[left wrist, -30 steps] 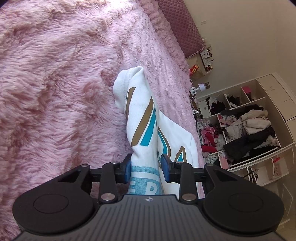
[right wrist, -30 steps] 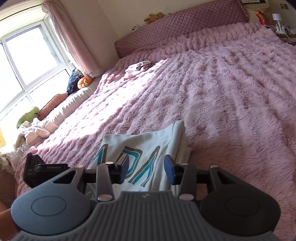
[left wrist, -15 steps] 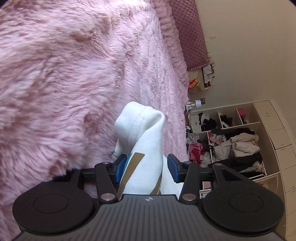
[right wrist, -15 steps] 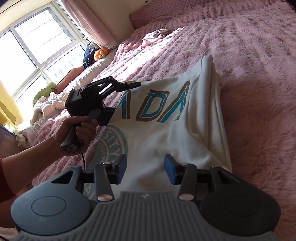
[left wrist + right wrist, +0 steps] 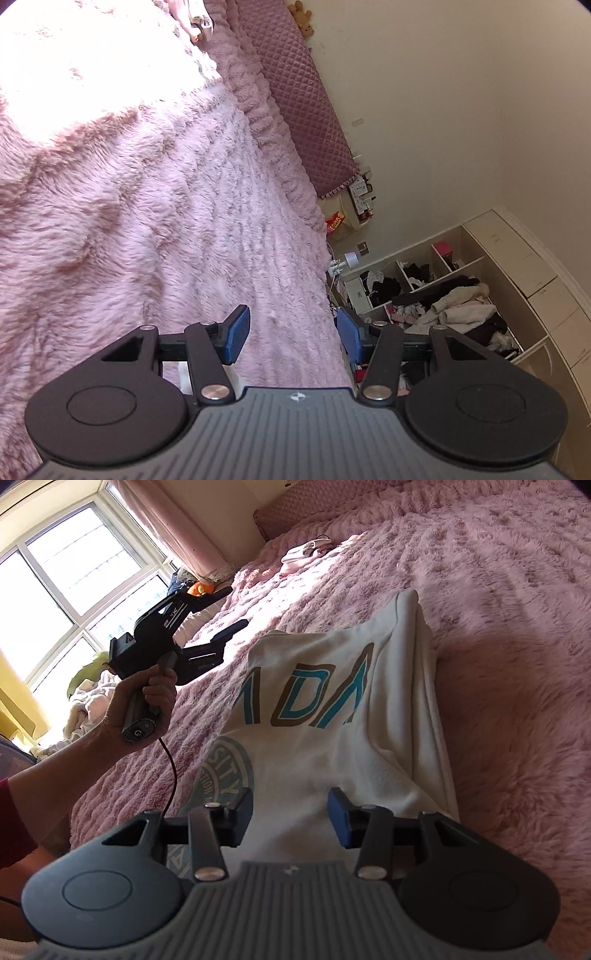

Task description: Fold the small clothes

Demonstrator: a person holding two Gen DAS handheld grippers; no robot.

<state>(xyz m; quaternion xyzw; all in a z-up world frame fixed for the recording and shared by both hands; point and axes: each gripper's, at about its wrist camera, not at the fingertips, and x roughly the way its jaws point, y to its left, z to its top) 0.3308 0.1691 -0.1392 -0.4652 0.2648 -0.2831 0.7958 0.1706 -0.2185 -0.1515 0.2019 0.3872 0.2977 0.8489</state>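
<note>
Shirt (image 5: 184,373): in the left wrist view only a white scrap peeks out under the left gripper (image 5: 291,334), whose jaws are opening over bare pink blanket (image 5: 147,221), nothing between them. Right wrist view: shirt lies folded on the blanket, its near edge hidden behind the right gripper (image 5: 290,821), jaws apart, pads clear of cloth. Hand (image 5: 147,705) lifts the left gripper aside.

Home bedroom; pink bed (image 5: 498,590), wardrobe (image 5: 517,266)
</note>
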